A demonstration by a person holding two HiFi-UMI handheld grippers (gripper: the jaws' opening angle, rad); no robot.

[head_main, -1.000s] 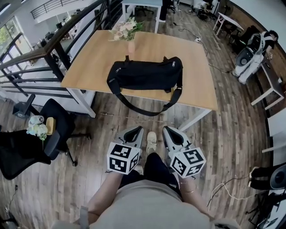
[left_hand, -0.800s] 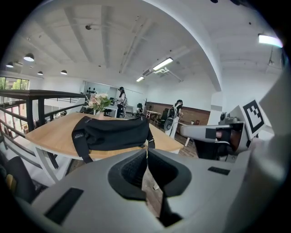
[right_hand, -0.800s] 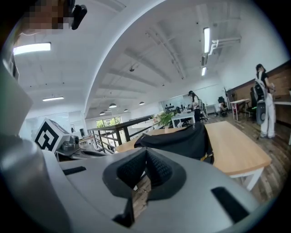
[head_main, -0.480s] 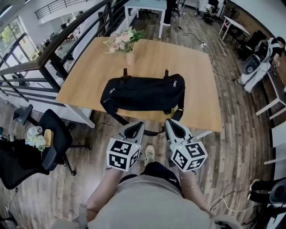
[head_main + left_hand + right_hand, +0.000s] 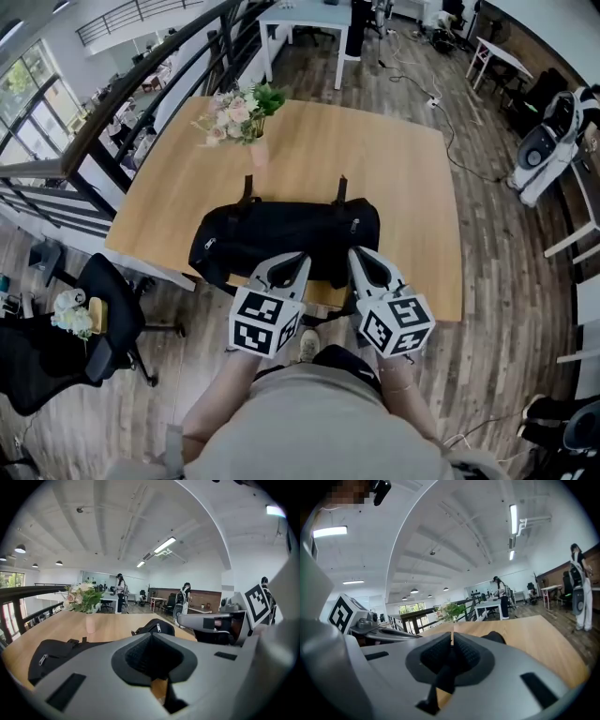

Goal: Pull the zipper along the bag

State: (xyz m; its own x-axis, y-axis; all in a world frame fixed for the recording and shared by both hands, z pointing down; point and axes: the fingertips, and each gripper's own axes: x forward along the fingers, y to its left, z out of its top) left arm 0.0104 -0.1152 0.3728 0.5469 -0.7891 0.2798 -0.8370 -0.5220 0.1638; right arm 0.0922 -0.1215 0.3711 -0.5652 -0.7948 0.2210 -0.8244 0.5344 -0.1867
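Observation:
A black duffel bag [image 5: 281, 239] lies across the near part of the wooden table [image 5: 394, 178], with two handles at its far side. Small metal zipper pulls [image 5: 354, 225] show near its ends. My left gripper [image 5: 296, 257] and right gripper [image 5: 355, 253] hover side by side at the table's near edge, over the bag's front side. Both are shut with nothing between the jaws. The left gripper view looks past its closed jaws [image 5: 152, 637] onto the bag [image 5: 56, 653] and a zipper pull [image 5: 158, 628]. In the right gripper view, the bag's end [image 5: 494, 637] peeks over the shut jaws [image 5: 452, 641].
A pink vase of flowers [image 5: 239, 117] stands on the table behind the bag. A black office chair [image 5: 94, 328] sits on the floor at the left, beside a dark railing [image 5: 112, 112]. People stand by desks [image 5: 119, 590] far off.
The person has walked up to the table. Both grippers moved forward from over the floor to the table's near edge, right at the bag. The jaws stay shut.

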